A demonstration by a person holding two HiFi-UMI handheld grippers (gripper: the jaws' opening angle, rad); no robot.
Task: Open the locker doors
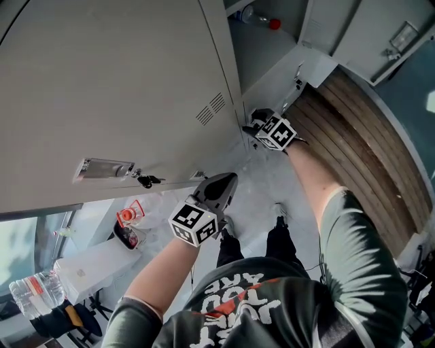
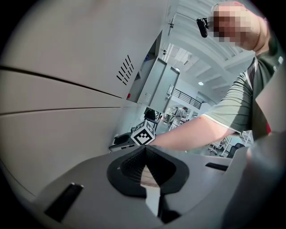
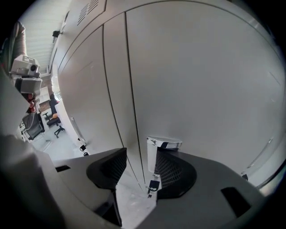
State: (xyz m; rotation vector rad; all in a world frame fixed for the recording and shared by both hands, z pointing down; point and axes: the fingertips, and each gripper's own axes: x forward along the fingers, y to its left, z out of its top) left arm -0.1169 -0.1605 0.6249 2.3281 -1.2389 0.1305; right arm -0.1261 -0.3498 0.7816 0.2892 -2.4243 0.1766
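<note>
Grey locker doors (image 1: 122, 88) fill the upper left of the head view. One has a metal handle (image 1: 102, 168) with a key (image 1: 146, 181) beside it. My right gripper (image 1: 253, 126) is at the edge of a lower door. In the right gripper view it (image 3: 140, 156) stands open, with a metal door handle (image 3: 158, 150) between the jaws close to the right pad (image 3: 172, 172) and a key (image 3: 153, 184) hanging below. My left gripper (image 1: 228, 180) hangs away from the doors. It (image 2: 144, 154) is shut on nothing and looks toward the right gripper (image 2: 120, 141).
An open locker (image 1: 272, 41) at the top holds a bottle with a red cap (image 1: 262, 19). Another open door (image 1: 401, 34) and a wooden slatted surface (image 1: 353, 136) lie to the right. Water bottles (image 1: 37, 289) and a white box (image 1: 95, 265) are at the lower left.
</note>
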